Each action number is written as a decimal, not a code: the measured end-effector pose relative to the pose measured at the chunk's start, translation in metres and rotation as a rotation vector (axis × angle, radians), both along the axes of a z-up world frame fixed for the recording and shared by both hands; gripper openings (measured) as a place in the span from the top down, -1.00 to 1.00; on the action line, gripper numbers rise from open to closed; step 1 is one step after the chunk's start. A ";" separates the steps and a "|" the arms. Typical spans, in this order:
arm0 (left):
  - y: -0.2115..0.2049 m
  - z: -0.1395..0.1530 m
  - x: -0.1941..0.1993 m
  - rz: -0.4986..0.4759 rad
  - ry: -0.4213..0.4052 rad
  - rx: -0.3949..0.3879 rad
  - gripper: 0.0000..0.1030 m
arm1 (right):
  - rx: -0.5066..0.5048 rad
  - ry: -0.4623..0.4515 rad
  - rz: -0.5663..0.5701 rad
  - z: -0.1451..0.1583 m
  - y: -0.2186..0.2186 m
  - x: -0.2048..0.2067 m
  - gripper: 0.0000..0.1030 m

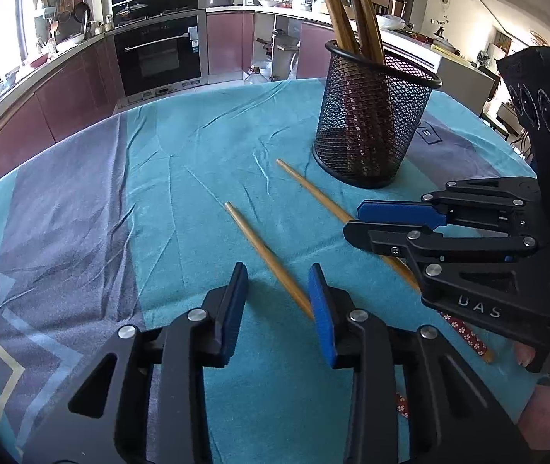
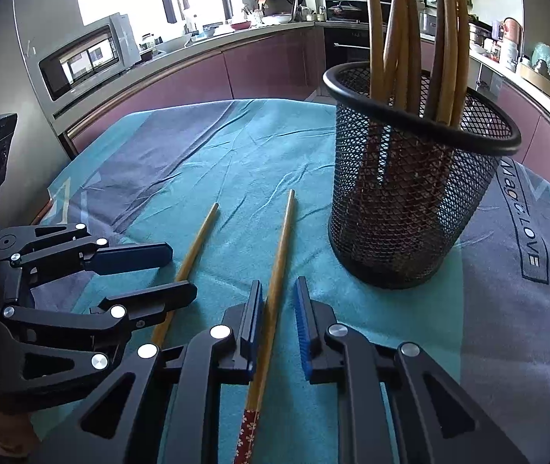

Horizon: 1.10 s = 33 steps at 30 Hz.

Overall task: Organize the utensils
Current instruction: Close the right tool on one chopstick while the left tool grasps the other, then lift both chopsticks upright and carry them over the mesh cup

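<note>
Two wooden chopsticks with red flowered ends lie on the teal cloth (image 1: 197, 147). The left chopstick (image 1: 263, 251) runs between my open left gripper's (image 1: 278, 282) fingers, close to the right pad. The right chopstick (image 2: 275, 274) lies between my open right gripper's (image 2: 278, 301) fingers, near the left pad. The right gripper also shows in the left wrist view (image 1: 356, 218), over the right chopstick (image 1: 313, 189). The left gripper shows in the right wrist view (image 2: 182, 274) over the left chopstick (image 2: 193, 247). A black mesh holder (image 1: 371, 116) with several chopsticks stands behind; it also shows in the right wrist view (image 2: 410, 193).
The table cloth (image 2: 236, 147) has grey-purple bands and lettering at the right. Kitchen counters, an oven (image 1: 159, 58) and a microwave (image 2: 85, 58) stand beyond the table's far edge.
</note>
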<state>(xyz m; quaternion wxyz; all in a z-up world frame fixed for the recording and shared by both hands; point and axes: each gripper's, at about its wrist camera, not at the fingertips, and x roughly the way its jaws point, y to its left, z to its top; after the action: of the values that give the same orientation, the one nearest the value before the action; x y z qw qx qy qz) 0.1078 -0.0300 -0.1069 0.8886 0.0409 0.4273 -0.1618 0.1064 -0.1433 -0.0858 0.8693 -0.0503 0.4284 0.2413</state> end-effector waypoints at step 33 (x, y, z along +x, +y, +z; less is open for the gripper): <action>0.002 0.017 -0.007 0.042 -0.023 -0.076 0.86 | 0.175 -0.010 0.003 0.028 -0.038 -0.028 0.90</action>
<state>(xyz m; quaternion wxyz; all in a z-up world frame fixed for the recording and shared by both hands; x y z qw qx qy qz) 0.1010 -0.0280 -0.0903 0.8975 -0.0001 0.4114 -0.1588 0.0783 -0.1809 -0.0581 0.8721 0.0241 0.4011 0.2792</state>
